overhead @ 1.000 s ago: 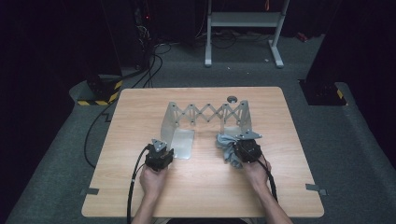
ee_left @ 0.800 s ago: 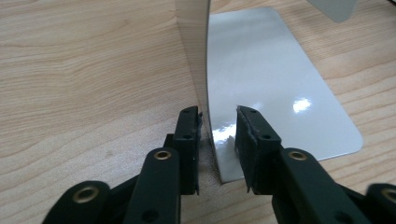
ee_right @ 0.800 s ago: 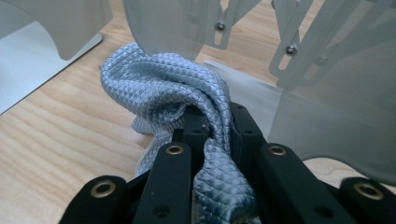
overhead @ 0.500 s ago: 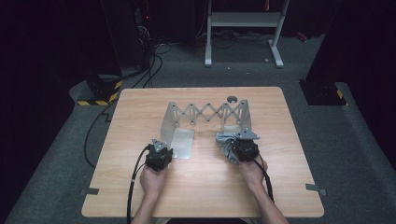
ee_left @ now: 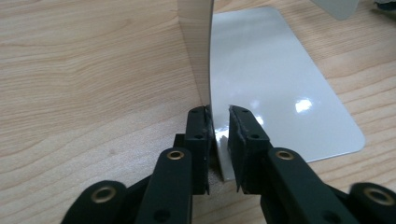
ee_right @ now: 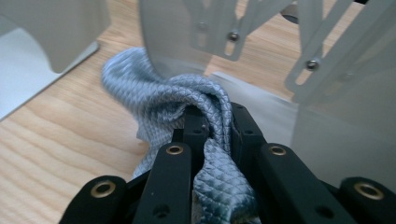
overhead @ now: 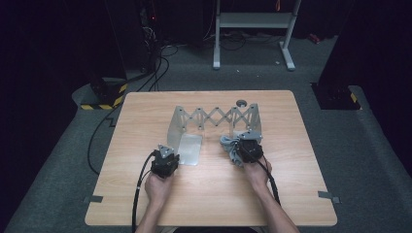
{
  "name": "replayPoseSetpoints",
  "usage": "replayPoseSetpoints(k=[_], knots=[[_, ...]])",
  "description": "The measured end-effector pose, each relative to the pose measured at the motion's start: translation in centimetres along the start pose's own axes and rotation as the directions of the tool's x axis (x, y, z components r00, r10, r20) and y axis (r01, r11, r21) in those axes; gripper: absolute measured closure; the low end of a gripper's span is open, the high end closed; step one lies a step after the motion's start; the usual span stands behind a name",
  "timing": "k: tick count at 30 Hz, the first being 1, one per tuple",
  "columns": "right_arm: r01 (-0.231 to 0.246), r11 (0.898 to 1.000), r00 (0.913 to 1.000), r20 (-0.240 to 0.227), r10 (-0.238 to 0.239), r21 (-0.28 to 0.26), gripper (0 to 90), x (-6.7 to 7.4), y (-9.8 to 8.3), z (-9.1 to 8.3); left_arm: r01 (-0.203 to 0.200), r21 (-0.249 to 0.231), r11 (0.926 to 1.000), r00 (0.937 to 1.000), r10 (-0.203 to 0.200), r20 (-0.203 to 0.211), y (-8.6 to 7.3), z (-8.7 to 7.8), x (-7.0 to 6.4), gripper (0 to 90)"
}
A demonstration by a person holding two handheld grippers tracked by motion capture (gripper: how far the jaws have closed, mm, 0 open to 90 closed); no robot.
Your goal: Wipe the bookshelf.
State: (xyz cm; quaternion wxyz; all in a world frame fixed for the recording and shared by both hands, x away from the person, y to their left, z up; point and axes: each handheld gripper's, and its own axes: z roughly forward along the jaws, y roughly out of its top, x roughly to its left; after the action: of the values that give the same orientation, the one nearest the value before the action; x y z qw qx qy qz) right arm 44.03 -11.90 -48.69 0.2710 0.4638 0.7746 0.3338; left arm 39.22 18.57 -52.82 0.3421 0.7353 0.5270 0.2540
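A silver accordion rack stands stretched across the table's middle, with an L-shaped plate at each end. My left gripper is at the near corner of the left end plate. Its jaws straddle the upright wall above the flat base. They have just been closing, and a gap still shows beside one pad. My right gripper is shut on a bunched grey quilted cloth in front of the right end plate. The cloth is pinched between the jaws, close under the rack's wall.
The wooden table has open surface on its left, right and near sides. A small dark round object lies behind the rack. Black cables trail off the left edge, and a metal stand is on the floor beyond.
My right gripper has shifted slightly left and toward the rack with the cloth. The left hand has stayed where it was.
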Motion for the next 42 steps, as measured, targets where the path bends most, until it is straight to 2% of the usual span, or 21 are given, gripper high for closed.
replayPoseSetpoints(k=[6,12,17,21,24,26,29,31,34,38,42], knots=[[-0.013,1.000,0.9999,0.008,0.012,0.007,80.2,-0.9,0.0,0.6,-0.008,-0.001,1.0000,0.9999,0.008,-0.012,0.0,0.0,-0.1,80.0],[-0.010,1.000,0.9998,0.018,0.010,0.029,80.2,-1.0,0.2,1.5,0.002,0.004,1.0000,1.0000,-0.002,-0.008,0.0,0.0,0.1,82.1],[-0.013,0.999,0.9999,0.003,0.012,0.048,80.2,-0.9,0.1,2.4,0.013,0.000,0.9999,0.9999,-0.013,-0.005,0.0,0.0,0.2,83.8],[-0.049,0.998,0.9979,-0.041,0.051,0.038,80.2,-1.1,0.3,2.4,0.020,0.001,0.9998,0.9998,-0.020,0.001,0.0,0.0,0.2,84.1],[-0.078,0.997,0.9928,-0.091,0.078,0.005,80.2,-1.3,1.2,1.8,0.026,-0.002,0.9997,0.9997,-0.026,0.002,0.0,0.0,0.2,84.2],[-0.112,0.993,0.9841,-0.141,0.108,-0.022,80.2,-1.5,1.9,1.3,0.027,-0.002,0.9996,0.9996,-0.027,0.004,0.0,0.0,0.2,84.3],[-0.139,0.989,0.9733,-0.191,0.127,-0.052,80.3,-1.6,2.6,0.6,0.028,-0.002,0.9996,0.9996,-0.028,0.004,0.0,0.0,0.3,84.3],[-0.160,0.984,0.9668,-0.214,0.140,-0.079,80.2,-1.8,3.1,-0.1,0.029,-0.003,0.9996,0.9996,-0.029,0.006,0.0,0.0,0.3,84.4],[-0.175,0.977,0.9627,-0.229,0.144,-0.123,80.2,-2.0,3.5,-0.9,0.030,-0.002,0.9996,0.9995,-0.030,0.006,0.0,0.0,0.3,84.4],[-0.164,0.977,0.9673,-0.216,0.133,-0.134,80.2,-2.0,3.7,-1.0,0.030,-0.001,0.9995,0.9995,-0.030,0.008,0.0,0.0,0.3,84.5],[-0.119,0.989,0.9796,-0.173,0.102,-0.089,80.2,-1.4,3.4,0.2,0.031,0.001,0.9995,0.9994,-0.031,0.014,0.0,0.0,0.4,84.5]])
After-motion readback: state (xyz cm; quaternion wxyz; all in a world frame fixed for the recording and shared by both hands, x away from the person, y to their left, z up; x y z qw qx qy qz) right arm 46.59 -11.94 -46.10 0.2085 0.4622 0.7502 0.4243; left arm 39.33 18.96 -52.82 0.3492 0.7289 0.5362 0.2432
